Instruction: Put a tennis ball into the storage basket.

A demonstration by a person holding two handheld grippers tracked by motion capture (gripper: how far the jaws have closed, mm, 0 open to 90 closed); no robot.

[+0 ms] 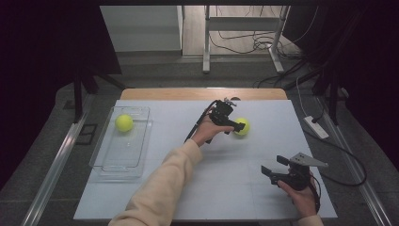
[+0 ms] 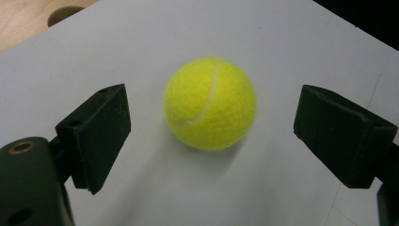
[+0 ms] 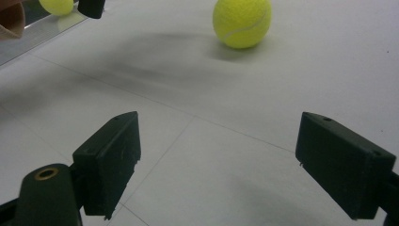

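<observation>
A yellow tennis ball (image 1: 245, 127) lies on the white table top (image 1: 221, 188), right of centre. My left gripper (image 1: 238, 126) is open and reaches the ball from the left. In the left gripper view the ball (image 2: 210, 103) sits between the two spread jaws of the left gripper (image 2: 211, 136), touching neither. A second yellow ball (image 1: 124, 123) lies in a clear plastic tray (image 1: 96, 155) at the left. My right gripper (image 1: 274, 165) is open and holds nothing, low over the table's front right. In its own view the right gripper (image 3: 216, 160) faces the first ball (image 3: 242, 22) from a distance.
The tray stands near the table's left edge. A wooden strip (image 1: 202, 93) runs along the far edge. Beyond the table are a metal frame (image 1: 206, 42) and loose cables (image 1: 263, 44) on the floor; a power strip (image 1: 316, 127) lies to the right.
</observation>
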